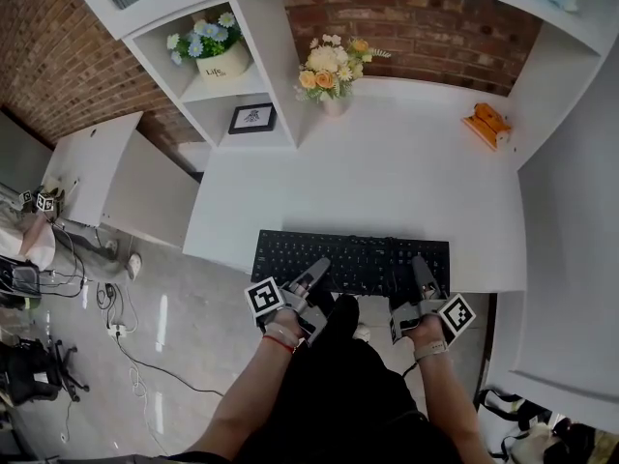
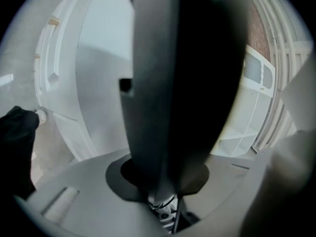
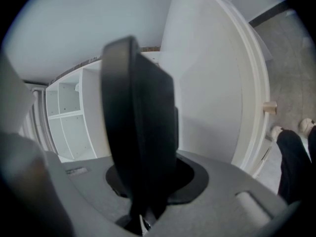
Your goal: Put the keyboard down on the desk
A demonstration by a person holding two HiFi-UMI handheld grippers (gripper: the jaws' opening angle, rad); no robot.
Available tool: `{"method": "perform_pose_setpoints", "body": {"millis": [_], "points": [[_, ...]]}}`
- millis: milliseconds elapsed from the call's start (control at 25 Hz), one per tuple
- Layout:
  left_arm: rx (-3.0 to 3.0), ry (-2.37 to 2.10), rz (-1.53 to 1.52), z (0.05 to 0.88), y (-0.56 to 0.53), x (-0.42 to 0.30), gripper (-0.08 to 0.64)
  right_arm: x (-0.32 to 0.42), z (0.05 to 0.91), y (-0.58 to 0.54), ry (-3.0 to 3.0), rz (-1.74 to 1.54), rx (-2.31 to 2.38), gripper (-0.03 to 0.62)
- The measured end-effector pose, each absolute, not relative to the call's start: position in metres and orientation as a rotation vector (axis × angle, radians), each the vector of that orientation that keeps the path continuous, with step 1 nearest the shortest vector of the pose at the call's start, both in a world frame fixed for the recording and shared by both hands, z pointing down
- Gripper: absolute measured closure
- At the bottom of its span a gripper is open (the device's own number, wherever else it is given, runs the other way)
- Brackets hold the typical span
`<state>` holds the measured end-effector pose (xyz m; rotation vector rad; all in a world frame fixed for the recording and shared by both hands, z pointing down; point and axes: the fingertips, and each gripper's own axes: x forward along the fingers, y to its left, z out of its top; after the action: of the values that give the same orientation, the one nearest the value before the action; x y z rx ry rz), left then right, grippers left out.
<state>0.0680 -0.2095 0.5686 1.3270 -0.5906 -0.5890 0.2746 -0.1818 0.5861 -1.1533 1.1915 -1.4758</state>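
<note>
With the left gripper (image 1: pixel 314 274) and the right gripper (image 1: pixel 424 273) each clamped on the near edge of the keyboard (image 1: pixel 353 257), which sits at the front of the desk (image 1: pixel 387 172), it seems best to lower both ends level before letting go.

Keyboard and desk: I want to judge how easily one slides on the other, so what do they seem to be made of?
The keyboard looks like matte black plastic: its keys are dull and show no glare. The desk looks like white laminate or painted board, smooth and even with a faint sheen. Which of the two it is cannot be told from here.
</note>
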Motion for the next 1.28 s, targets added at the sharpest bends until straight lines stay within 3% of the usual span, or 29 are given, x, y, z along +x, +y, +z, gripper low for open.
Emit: {"method": "perform_pose_setpoints", "body": {"millis": [600,1280], "points": [[1.247,-0.561,-0.561,0.583,-0.272,0.097,0.482,0.303,0.598,-0.238,1.149,-1.487,-1.206,0.517],[1.176,-0.590,-0.542,0.597,-0.355,0.099,0.426,0.305,0.617,-0.323,1.100,-1.561,-1.228,0.517]]}}
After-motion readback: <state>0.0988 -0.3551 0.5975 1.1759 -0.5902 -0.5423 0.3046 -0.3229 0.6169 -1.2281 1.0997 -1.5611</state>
